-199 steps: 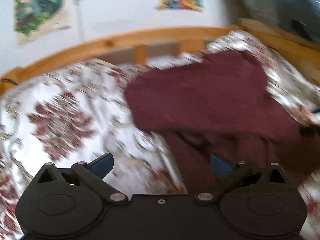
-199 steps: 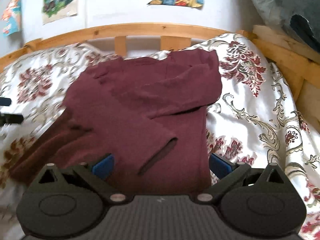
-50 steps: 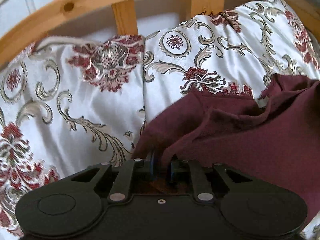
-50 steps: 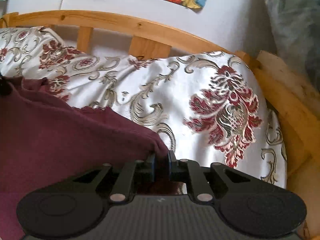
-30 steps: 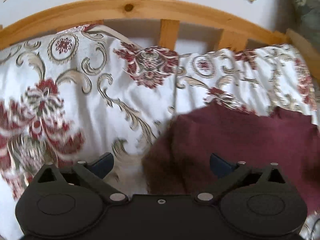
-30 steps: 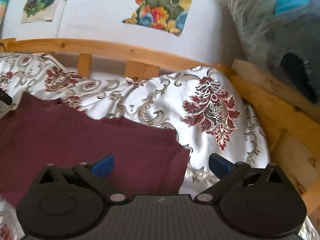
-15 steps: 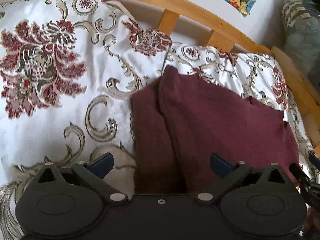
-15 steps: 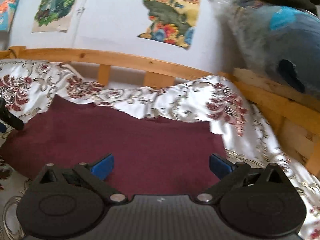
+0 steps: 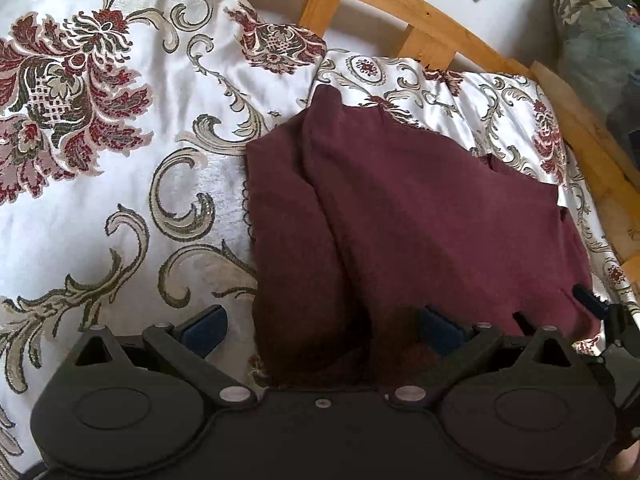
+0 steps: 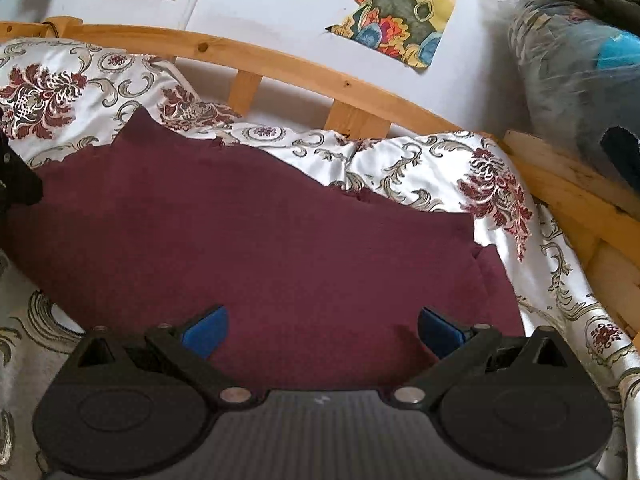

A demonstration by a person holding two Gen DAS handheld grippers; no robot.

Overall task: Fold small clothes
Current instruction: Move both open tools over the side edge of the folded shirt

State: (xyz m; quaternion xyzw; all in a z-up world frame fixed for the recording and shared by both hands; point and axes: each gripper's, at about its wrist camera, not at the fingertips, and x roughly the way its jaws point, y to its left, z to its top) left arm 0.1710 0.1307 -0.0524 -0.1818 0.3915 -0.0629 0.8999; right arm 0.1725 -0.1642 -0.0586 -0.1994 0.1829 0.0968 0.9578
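A dark maroon garment point(image 9: 420, 216) lies folded flat on the white floral bedspread point(image 9: 100, 160), with a long crease running down its left side. My left gripper point(image 9: 320, 330) hovers open over the garment's near left edge, its blue pads point(image 9: 204, 328) spread wide and holding nothing. In the right wrist view the same garment point(image 10: 260, 240) spreads across the middle, and my right gripper point(image 10: 322, 330) stands open above its near edge. The other gripper's black tip point(image 10: 18, 184) shows at the far left there.
A curved wooden bed rail point(image 10: 300, 64) runs behind the bedspread point(image 10: 440, 168), with a white wall and paper pictures point(image 10: 400, 12) above. A bundled grey and blue bag point(image 10: 580, 88) sits at the right beyond the wooden frame.
Both grippers, shut on the garment's corners 1.7 s ago, have let go and opened. Since then they have drawn back towards me, and the garment lies flat on the bed.
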